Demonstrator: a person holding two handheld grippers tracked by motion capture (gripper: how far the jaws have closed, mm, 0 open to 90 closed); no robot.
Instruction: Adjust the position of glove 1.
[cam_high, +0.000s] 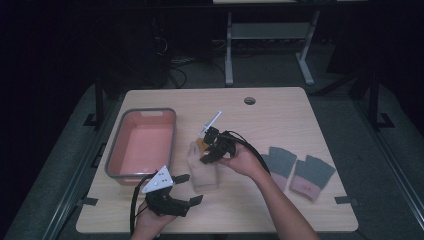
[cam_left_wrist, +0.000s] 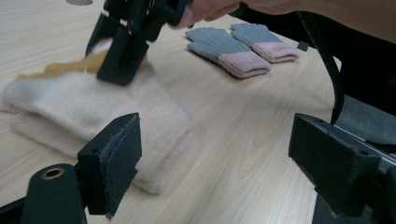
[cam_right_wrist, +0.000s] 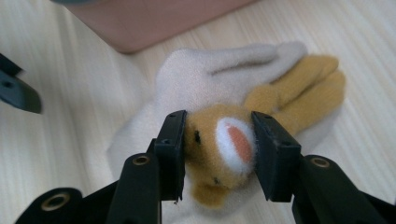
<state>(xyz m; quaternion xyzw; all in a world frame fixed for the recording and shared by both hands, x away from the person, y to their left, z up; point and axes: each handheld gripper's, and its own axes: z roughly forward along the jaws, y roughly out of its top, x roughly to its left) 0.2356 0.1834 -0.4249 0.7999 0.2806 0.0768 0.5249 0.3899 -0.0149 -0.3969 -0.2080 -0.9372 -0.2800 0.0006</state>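
Right tool (cam_right_wrist: 218, 149): I have it down on the plush animal head (cam_right_wrist: 223, 151). Its two black jaws stand either side of the tan head with the white-and-orange muzzle, pads touching or nearly touching the fur. I cannot tell if they press, so I note no firm grip.
Right tool, high view (cam_high: 209, 150): I see it angled down near the table's middle, hand behind it, black cable looping back over the wrist.
Plush piece: tan, with long tan lobes (cam_right_wrist: 299, 91) stretching away from the jaws. It lies on top of the cream fleece item (cam_right_wrist: 205, 74).
Cream fleece item, high view (cam_high: 204, 172): lies on the table just right of the bin, between my two tools.
Left tool (cam_left_wrist: 224, 154): jaws wide apart, nothing between them. It is held low over the near table edge, aimed at the fleece (cam_left_wrist: 93, 112).
Left tool, high view (cam_high: 180, 189): near front left, grey three-cornered plate on top.
Bin (cam_high: 116, 150): pink inside, grey rim, at the table's left.
Grey gloves (cam_high: 297, 170): a pair with pink cuffs, side by side at the right, well apart from the fleece.
Table (cam_high: 280, 120): pale wood, round hole near the far edge.
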